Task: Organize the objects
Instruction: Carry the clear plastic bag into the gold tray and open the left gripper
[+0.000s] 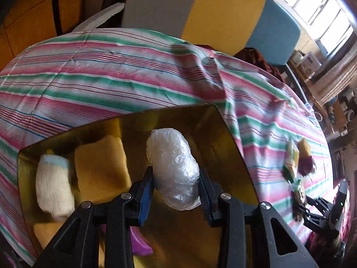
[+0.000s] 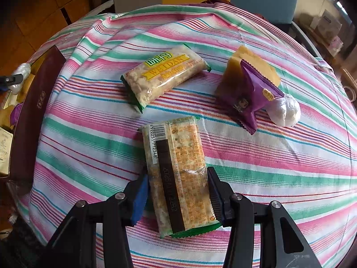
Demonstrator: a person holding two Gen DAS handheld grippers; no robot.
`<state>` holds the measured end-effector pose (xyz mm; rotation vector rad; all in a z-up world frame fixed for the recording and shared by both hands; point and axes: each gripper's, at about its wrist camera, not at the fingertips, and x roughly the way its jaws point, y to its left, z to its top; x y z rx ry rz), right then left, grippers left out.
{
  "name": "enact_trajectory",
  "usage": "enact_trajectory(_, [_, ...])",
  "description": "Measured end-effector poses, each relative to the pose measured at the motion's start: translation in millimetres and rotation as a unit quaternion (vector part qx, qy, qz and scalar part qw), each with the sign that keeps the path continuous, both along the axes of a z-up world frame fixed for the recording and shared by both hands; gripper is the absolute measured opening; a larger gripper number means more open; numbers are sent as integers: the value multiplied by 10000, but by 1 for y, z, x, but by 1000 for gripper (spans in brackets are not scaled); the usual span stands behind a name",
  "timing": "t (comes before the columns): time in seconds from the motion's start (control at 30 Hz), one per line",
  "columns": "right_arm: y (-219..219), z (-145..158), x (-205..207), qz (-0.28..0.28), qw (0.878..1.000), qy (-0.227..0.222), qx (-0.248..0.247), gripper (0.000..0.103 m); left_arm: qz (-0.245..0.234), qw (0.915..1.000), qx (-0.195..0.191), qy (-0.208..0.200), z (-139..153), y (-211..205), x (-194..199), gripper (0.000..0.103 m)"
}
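On the striped cloth lies a "WEIDAN" packet; right jaws pinch a barcoded packet, left a plastic-wrapped bundle.

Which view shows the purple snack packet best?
The right wrist view: the purple snack packet lies sharp and unobstructed on the striped cloth, leaning on a yellow block. The left wrist view shows it only small and blurred at the right edge.

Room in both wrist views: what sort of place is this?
Probably a lived-in home room: a pink-and-green striped cloth covers the surface, a sunlit window sits behind, and a blue-and-yellow panel, perhaps a headboard, stands at the far edge.
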<state>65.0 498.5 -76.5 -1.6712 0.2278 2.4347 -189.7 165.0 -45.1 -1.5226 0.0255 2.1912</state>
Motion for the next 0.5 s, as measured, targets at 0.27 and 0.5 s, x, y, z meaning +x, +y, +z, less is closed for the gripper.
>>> enact_trajectory(0.27, [-2, -3, -7, 17, 10000, 11, -12, 51, 275, 9979, -576, -68, -34, 3, -29, 40])
enact_trajectory(0.5, [0, -3, -6, 28, 10000, 21, -20, 52, 405, 9984, -398, -5, -26, -7, -25, 43])
